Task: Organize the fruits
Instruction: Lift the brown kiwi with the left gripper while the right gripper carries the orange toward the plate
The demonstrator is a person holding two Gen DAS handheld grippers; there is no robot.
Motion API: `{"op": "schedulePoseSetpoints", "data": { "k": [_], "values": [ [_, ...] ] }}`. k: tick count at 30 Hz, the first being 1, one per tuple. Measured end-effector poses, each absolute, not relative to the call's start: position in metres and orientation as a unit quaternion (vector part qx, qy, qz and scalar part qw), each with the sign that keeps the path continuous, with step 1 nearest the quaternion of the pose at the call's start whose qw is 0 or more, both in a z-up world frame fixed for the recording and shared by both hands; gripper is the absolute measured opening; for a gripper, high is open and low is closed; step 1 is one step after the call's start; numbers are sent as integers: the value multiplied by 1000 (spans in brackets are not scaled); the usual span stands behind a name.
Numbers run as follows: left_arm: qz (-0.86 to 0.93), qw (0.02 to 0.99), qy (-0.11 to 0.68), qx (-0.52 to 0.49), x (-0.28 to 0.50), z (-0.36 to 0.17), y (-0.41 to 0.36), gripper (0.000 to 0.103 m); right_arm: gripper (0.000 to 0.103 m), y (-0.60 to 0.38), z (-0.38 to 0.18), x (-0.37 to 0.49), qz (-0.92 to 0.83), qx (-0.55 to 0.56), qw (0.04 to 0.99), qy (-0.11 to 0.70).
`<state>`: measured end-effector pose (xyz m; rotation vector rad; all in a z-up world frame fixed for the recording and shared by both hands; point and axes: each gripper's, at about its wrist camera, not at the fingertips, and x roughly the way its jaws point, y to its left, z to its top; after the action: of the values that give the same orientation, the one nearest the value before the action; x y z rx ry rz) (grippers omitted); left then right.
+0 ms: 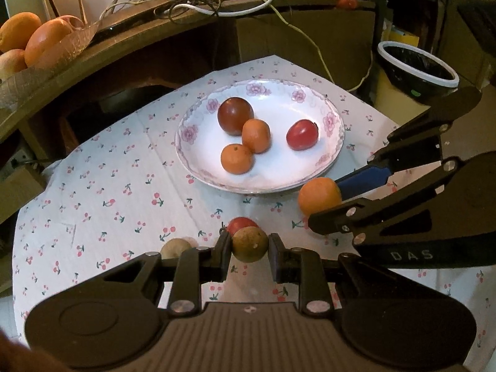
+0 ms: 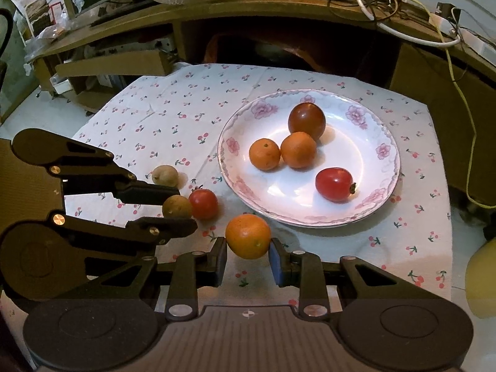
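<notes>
Both grippers at the pick-up step, places given relative to the white floral-rimmed porcelain plate (image 2: 384, 167). We see the left gripper (image 1: 250, 255) pinching a small round brown-green fruit (image 1: 250, 245) between its pads, just off the plate's near-left rim; the right gripper (image 2: 248, 259) pinches a round orange mandarin (image 2: 248, 235) just before the plate's near rim. Whether either fruit is clear of the cherry-print cloth covering the table (image 2: 173, 114) we cannot tell.

On the plate lie a dark red-brown tomato (image 2: 307, 121), two small orange mandarins (image 2: 265, 154) (image 2: 298, 149) touching one another, and a glossy red oval tomato (image 2: 334, 184). Left of the plate, on the cloth, remain a small red tomato (image 2: 203, 203), touching the held brown fruit, and a second pale brown round fruit (image 2: 165, 175) just beyond.

We judge the task about half done. The next move calls for carrying each held fruit over the rim and setting it down on a bare patch, gently, since round fruit will roll, and without the two grippers crossing.
</notes>
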<state>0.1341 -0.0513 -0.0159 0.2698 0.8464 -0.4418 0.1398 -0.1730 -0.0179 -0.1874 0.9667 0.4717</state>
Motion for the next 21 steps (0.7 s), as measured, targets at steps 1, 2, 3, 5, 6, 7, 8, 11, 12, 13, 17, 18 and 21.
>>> {"op": "schedulePoseSetpoints", "data": {
  "k": [1,2,3,5,6,7,8,11,12,13,17,18,21],
  "values": [
    [-211,880,406,129,135,-15,-52,31,30,-174,-17,140,223,-88,855,459],
    [-210,880,405,131,136,-15,-52,31,30,-174,-17,140,222,-87,856,459],
    [-210,879,406,132,136,-15,-53,31,30,-175,-17,140,222,-87,856,458],
    [-209,880,405,133,138,-14,-55,31,30,-175,-17,141,219,-87,858,457],
    [-208,880,405,133,139,-13,-55,31,30,-176,-16,141,218,-87,858,456],
    [-208,881,404,133,140,-12,-55,31,30,-176,-16,141,216,-86,859,456],
    [-206,881,403,135,141,-12,-56,31,30,-177,-15,142,214,-86,860,455],
    [-201,883,401,137,145,-11,-56,31,30,-178,-14,144,214,-79,861,455],
    [-199,884,401,137,145,-11,-56,31,30,-178,-13,143,214,-79,861,454],
    [-197,884,400,136,146,-10,-55,31,30,-178,-13,143,214,-79,862,453],
    [-195,888,393,134,148,-6,-55,31,30,-177,-8,144,212,-77,867,444],
    [-196,889,391,135,147,-6,-56,31,30,-177,-6,144,210,-79,869,440],
    [-195,890,389,135,148,-5,-57,31,30,-179,-5,146,205,-77,872,437]
  ]
}}
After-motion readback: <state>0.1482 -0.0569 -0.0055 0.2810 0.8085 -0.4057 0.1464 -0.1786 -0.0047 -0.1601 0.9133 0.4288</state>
